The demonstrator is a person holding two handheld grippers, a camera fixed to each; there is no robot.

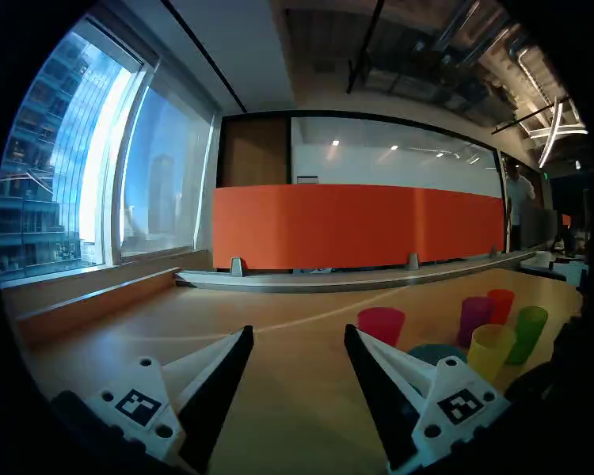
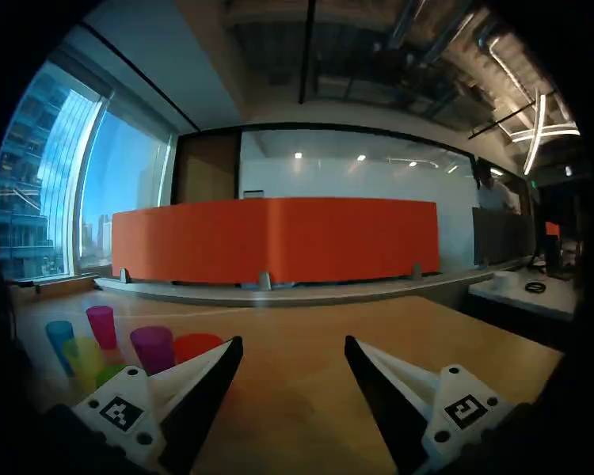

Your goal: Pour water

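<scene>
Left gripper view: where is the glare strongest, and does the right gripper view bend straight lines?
Left gripper view: the window is washed out white near its frame; right gripper view: the orange divider bows upward, and the purple cup sits dim.

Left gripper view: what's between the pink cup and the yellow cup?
A teal cup sits between the pink cup and yellow cup, seen in the left gripper view.
</scene>
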